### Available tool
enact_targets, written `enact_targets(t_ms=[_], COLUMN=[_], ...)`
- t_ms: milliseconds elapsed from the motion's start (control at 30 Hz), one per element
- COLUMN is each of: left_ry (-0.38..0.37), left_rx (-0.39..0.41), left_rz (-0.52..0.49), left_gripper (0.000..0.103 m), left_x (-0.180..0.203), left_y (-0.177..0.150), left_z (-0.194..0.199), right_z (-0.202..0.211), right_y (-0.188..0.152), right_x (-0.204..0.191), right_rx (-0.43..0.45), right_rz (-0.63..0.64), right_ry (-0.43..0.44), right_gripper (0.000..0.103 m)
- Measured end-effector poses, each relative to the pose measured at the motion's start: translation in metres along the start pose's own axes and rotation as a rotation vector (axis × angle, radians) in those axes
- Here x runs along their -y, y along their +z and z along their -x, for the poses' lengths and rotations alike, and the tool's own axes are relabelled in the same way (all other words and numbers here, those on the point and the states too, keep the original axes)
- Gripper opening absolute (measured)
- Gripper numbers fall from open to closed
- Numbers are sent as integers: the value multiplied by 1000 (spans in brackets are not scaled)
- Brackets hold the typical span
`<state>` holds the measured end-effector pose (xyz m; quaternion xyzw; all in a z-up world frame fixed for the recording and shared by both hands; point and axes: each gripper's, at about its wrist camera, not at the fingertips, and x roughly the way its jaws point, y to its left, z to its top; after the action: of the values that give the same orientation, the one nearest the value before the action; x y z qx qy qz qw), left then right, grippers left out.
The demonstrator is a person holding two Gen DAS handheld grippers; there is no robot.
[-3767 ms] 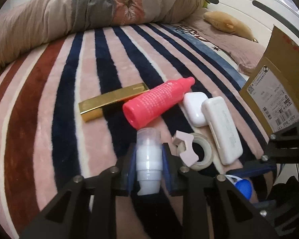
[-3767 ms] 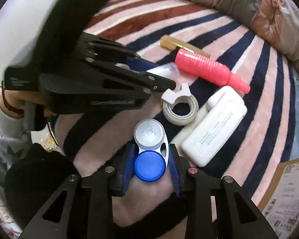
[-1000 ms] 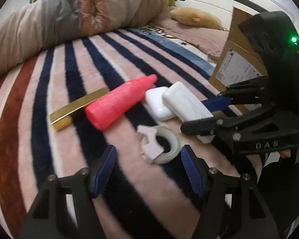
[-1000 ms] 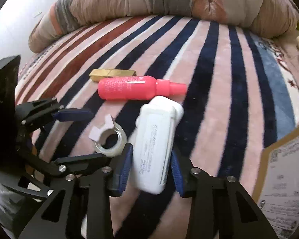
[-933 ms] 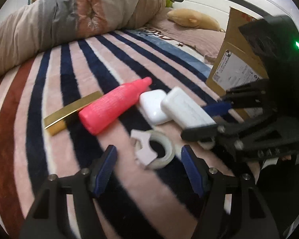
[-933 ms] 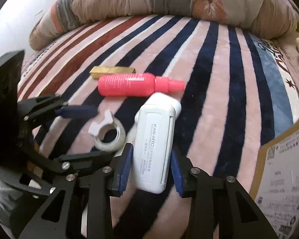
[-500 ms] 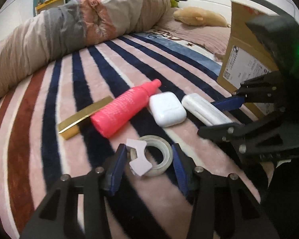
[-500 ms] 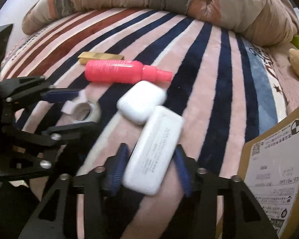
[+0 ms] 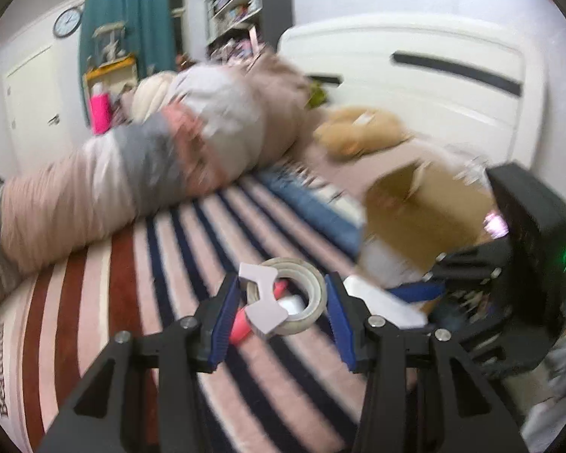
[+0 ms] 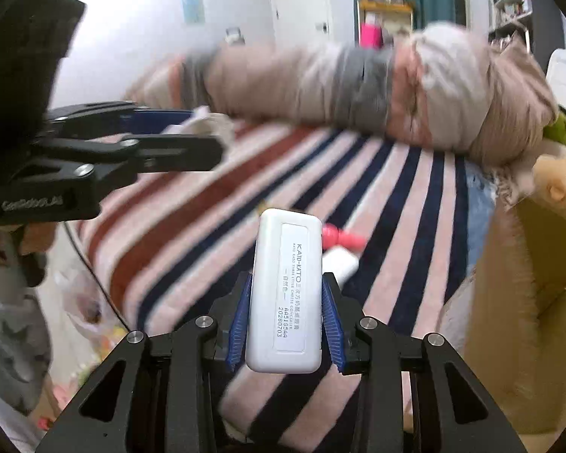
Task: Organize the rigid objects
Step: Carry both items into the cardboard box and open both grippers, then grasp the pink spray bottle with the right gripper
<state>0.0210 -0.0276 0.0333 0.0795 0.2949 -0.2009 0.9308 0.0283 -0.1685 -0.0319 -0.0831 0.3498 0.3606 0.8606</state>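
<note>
My left gripper [image 9: 281, 290] is shut on a roll of clear tape [image 9: 309, 275] with a white cutter tab, held in the air above the striped blanket [image 9: 139, 287]. My right gripper [image 10: 286, 287] is clamped on a long white labelled case [image 10: 286, 264]. Its jaws are still closing, and the pads press both long sides. That case is also off the bed. Below lie a pink bottle [image 10: 339, 239] and a small white earbud case [image 10: 339, 264]. In the right wrist view the left gripper [image 10: 192, 139] hangs at upper left. The gold bar is hidden.
An open cardboard box [image 10: 528, 302] stands at the right edge of the bed, close to my right gripper. A rolled duvet [image 9: 132, 173] lies along the far side. A tan plush toy [image 9: 358, 132] sits near the white headboard. Both views are motion-blurred.
The left jaws closed around the tape roll. Both grippers then rose off the blanket with the tape roll and the white case, and the views tilted up toward the room.
</note>
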Motion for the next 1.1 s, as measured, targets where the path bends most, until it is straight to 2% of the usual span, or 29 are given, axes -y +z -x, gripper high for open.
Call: enact_targets(t_ms=[100, 233, 367, 500, 700, 867, 933, 1000, 1100], left_ry=[-59, -117, -177, -177, -114, -94, -101, -111, -130], left_rx=[38, 38, -29, -127, -227, -247, -240, -221, -188], left_rz=[-28, -83, -130, -151, -171, -177, -174, -163, -135], left_gripper=[43, 43, 43, 43, 43, 44, 49, 53, 57], left_x=[28, 78, 123, 148, 152, 147, 145, 143, 135], left_y=[31, 62, 80, 84, 75, 67, 69, 70, 73], left_z=[5, -19, -65, -113, -159, -167, -166, -158, -139], right_z=[40, 76, 94, 92, 65, 58, 59, 63, 67], right_y=[1, -12, -28, -40, -38, -43, -45, -46, -44], right_x=[11, 52, 99, 147, 175, 185, 187, 183, 177], right_rx=[69, 124, 129, 76, -14, -44, -49, -49, -42], right_rz=[-8, -83, -157, -215, -168, -173, -183, -179, -166], right_ry=[-35, -132, -249, -286, -282, -272, -272, -277, -314], right_gripper=[32, 32, 32, 32, 32, 32, 35, 47, 53])
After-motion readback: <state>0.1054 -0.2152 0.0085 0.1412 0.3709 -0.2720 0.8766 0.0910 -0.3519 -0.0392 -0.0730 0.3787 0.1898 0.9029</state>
